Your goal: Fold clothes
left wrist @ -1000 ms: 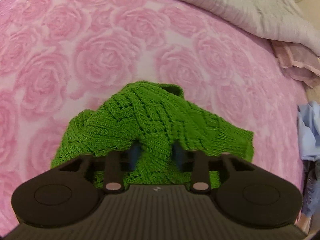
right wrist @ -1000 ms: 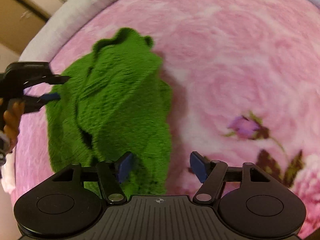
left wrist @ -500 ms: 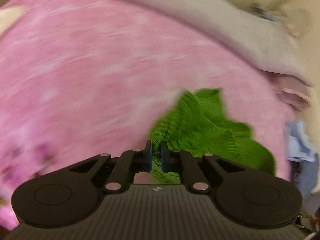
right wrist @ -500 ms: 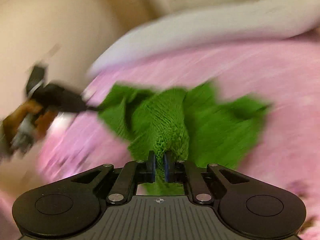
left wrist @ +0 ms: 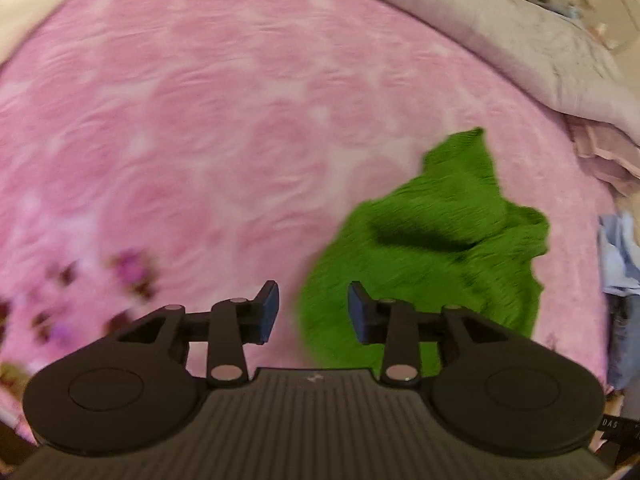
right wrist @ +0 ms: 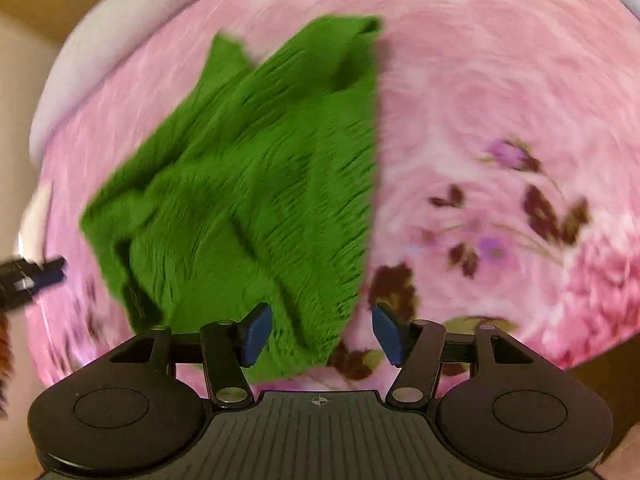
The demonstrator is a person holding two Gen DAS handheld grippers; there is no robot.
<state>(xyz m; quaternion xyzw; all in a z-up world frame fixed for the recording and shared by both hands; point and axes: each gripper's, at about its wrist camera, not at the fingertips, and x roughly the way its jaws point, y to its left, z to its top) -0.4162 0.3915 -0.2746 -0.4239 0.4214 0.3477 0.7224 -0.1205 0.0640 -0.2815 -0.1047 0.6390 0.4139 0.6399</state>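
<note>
A green knitted sweater [left wrist: 436,248] lies crumpled on the pink rose-patterned blanket [left wrist: 200,120]. In the left wrist view it sits to the right of centre, and my left gripper [left wrist: 313,312] hangs open above its near edge with nothing between the fingers. From the right wrist camera the sweater [right wrist: 256,176] spreads across the left half of the blanket [right wrist: 480,100]. My right gripper [right wrist: 319,332] is open over the sweater's near corner, holding nothing. The left gripper [right wrist: 36,276] shows at the far left edge of that view. Both views are motion-blurred.
A grey quilt [left wrist: 520,32] runs along the far edge of the bed. Pale pink folded cloth [left wrist: 600,156] and light blue clothing [left wrist: 620,256] lie at the right edge. A white pillow corner [left wrist: 28,12] shows at the upper left.
Both grippers shut on the sweater and lifted it half a second ago. Now both have opened and let it go, and the sweater lies on the blanket again.
</note>
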